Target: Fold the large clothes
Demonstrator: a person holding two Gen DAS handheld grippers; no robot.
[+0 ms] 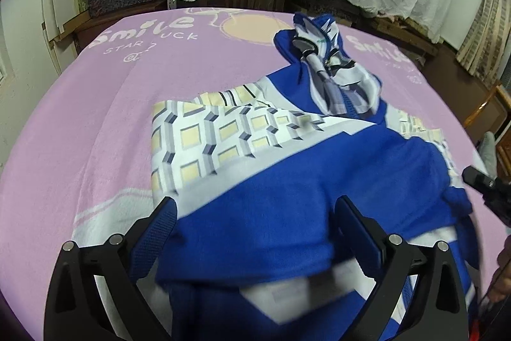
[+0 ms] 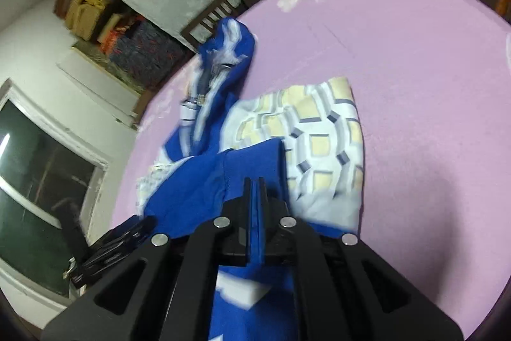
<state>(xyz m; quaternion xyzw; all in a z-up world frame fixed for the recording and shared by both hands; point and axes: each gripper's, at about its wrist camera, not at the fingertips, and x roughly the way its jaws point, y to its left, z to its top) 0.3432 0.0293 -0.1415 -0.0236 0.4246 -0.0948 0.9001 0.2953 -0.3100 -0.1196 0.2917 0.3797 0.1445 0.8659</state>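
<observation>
Left wrist: your left gripper [image 1: 255, 229] stood spread wide over the blue garment [image 1: 287, 181], heaped mid-table [image 1: 80, 117] (soft, floppy, light). Right wrist: your right gripper [image 2: 254, 184] was clenched on a blue fold; seams suit gripping.

big blue garment [image 1: 281, 187] with white bands and a yellow-and-grey square pattern, partly folded, lying crumpled on the pink cover, one end bunched up and sticking high at the far side
</observation>
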